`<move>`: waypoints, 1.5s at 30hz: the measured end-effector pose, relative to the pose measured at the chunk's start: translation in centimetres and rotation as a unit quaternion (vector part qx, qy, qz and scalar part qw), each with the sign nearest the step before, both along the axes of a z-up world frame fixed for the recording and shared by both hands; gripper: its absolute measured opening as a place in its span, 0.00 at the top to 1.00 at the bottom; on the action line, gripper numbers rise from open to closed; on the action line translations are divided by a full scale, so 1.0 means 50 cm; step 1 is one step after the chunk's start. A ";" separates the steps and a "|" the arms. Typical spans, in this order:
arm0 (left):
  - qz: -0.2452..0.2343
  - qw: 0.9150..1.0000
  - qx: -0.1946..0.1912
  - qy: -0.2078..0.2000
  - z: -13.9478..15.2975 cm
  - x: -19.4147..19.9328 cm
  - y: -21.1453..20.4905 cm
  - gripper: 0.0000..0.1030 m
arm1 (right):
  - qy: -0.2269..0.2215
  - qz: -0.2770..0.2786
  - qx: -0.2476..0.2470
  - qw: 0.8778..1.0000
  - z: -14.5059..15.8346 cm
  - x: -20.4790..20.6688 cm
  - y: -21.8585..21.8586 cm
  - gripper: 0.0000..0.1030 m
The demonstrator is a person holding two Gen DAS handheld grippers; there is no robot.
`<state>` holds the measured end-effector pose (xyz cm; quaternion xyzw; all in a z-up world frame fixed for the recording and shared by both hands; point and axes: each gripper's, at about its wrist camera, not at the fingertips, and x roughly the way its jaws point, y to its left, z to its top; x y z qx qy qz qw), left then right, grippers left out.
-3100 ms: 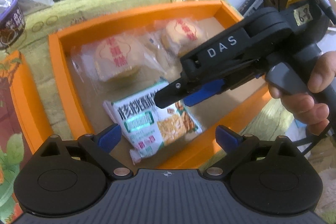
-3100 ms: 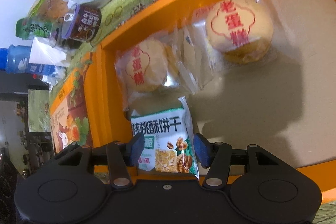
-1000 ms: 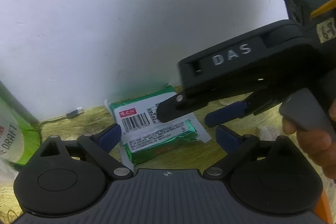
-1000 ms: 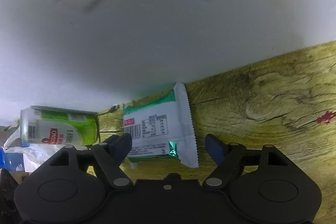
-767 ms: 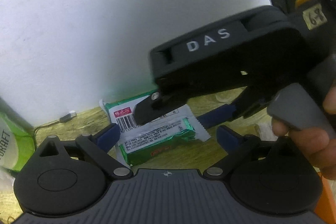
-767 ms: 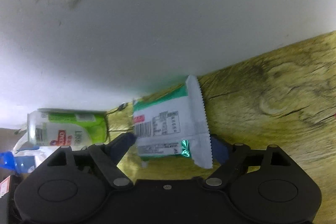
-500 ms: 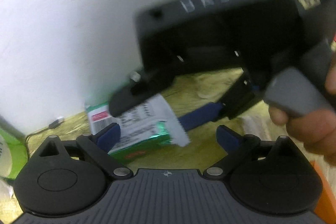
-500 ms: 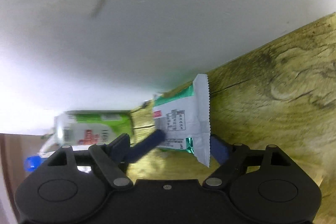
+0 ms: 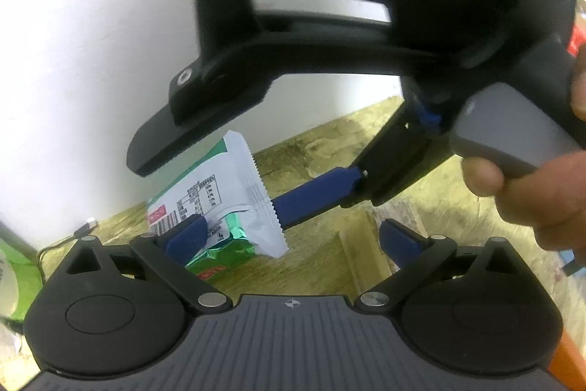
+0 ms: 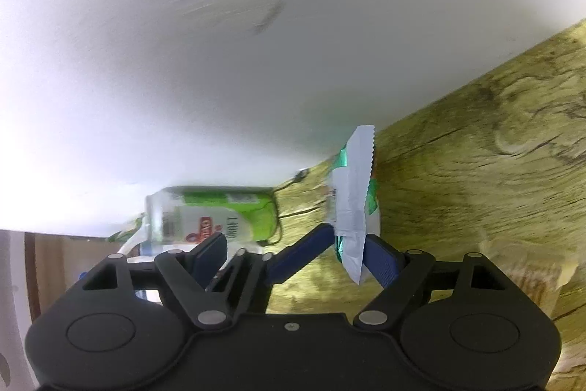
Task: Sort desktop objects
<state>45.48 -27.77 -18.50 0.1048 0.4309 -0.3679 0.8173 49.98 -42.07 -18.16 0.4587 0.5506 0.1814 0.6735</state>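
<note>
Standing tipped up off the flat: green-white snack pkt (image 9: 216,193), back label w/ barcode facing the L cam, serrated end seal toward 4 o'clock. Sits on wood-grain table (image 9: 329,266) close to white wall (image 9: 91,43), approx 8 o'clock of centre in L wrist view. Shows edge-on in R wrist view, just off centre at 5 o'clock.

Leans between one finger of each tool. Has L gripper (image 9: 291,239) w/ its 9 o'clock pad (image 9: 183,237) in front of barcode end. Meets a blue finger (image 9: 315,193) of R gripper (image 10: 296,259) at the serrated seal, from 3 o'clock. Can't tell how hard either presses.

L gripper: jaws wide, just been opening. Pkt's lower corner inside the gap by the 9 o'clock pad, 3 o'clock pad well apart from it.

R gripper: jaws fairly wide, also just been opening. Pkt edge touching or just beside the 3 o'clock pad, L tool's finger poking into the same gap, 9 o'clock pad apart. No clamp on pkt by either pair.

Further out: hand (image 9: 538,193) at 3 o'clock in L view, wrapped round R tool's grey grip. Green drink can (image 10: 219,215) at 9 o'clock of pkt in R view, near wall. Thin cable (image 9: 82,230) beside it.
</note>
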 end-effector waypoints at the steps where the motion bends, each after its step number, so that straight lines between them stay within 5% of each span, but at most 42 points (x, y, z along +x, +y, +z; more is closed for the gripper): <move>1: 0.006 1.000 -0.007 0.006 0.003 0.002 0.009 0.02 | -0.003 0.002 0.000 1.000 0.006 -0.002 0.007 0.22; 13: 0.064 0.992 -0.067 0.087 0.002 0.006 0.125 0.03 | -0.027 0.057 0.009 0.998 0.057 0.061 0.104 0.22; 22: 0.108 0.988 -0.036 0.104 -0.031 -0.022 0.235 0.03 | -0.022 0.056 0.018 0.998 0.064 0.052 0.132 0.22; 29: 0.129 0.985 -0.033 0.107 0.025 -0.005 0.270 0.03 | -0.008 0.020 -0.079 0.997 0.043 0.044 0.074 0.22; 35: 0.115 0.987 -0.033 0.103 0.012 -0.006 0.218 0.03 | 0.021 0.021 -0.130 0.991 -0.008 0.059 0.073 0.26; 45: 0.062 0.988 -0.037 0.138 -0.008 -0.047 0.160 0.03 | 0.063 0.031 -0.082 0.994 -0.061 0.065 0.094 0.25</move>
